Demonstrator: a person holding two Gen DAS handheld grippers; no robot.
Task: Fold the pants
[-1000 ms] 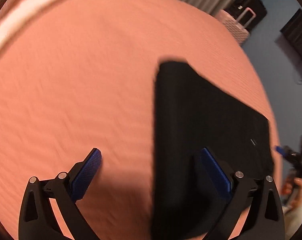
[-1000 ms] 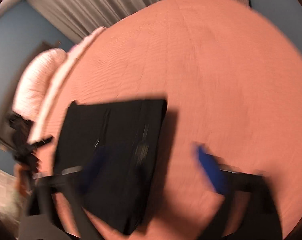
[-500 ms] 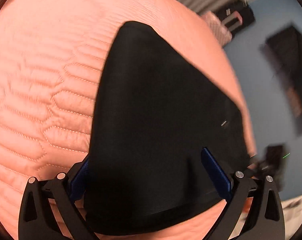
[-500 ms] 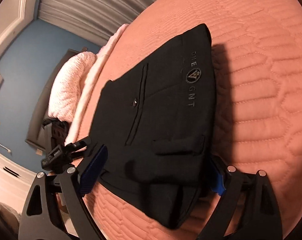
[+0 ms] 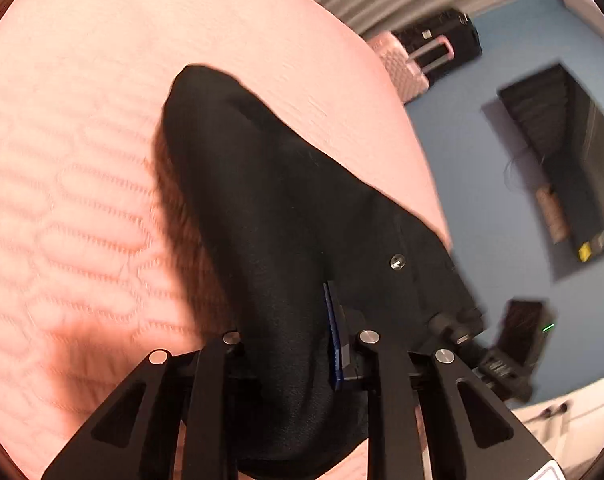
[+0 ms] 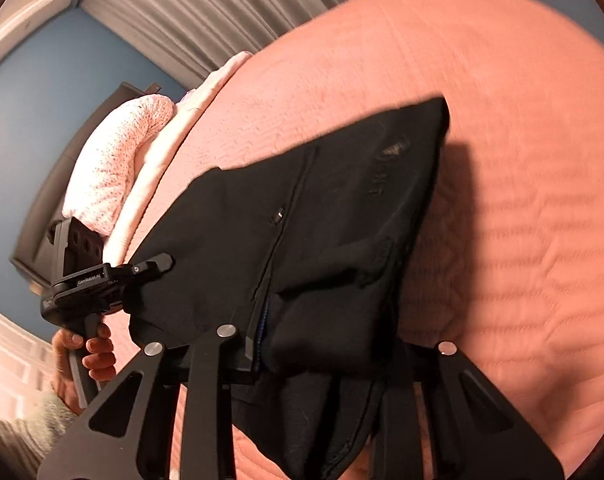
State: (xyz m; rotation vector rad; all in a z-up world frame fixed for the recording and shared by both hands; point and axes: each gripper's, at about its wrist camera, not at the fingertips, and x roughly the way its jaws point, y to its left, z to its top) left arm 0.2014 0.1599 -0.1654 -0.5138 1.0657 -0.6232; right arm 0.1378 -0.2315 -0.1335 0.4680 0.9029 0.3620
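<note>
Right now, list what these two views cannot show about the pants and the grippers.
- Left wrist view: the left gripper has one blue pad visible; the pants cover the other.
- Right wrist view: the right gripper pads sit buried in fabric, and the print is blurred.
- Both views: the pants' near edge is cut off by the frame bottom.

Folded pants (image 5: pixel 270 216) lying on the bed (image 5: pixel 82 160), near its edge; near end bunched between the jaws of the left gripper (image 5: pixel 290 344), just closed on it; other near corner of the pants (image 6: pixel 333 216) likewise caught in the right gripper (image 6: pixel 325 344), also just closed; left gripper (image 6: pixel 102 276) at the left in the right wrist view, hand (image 6: pixel 88 356) below it; pillow (image 6: pixel 118 160) behind, at the bed's left edge; curtain (image 6: pixel 206 12) beyond; suitcases (image 5: pixel 429 56) past the bed's far corner.
</note>
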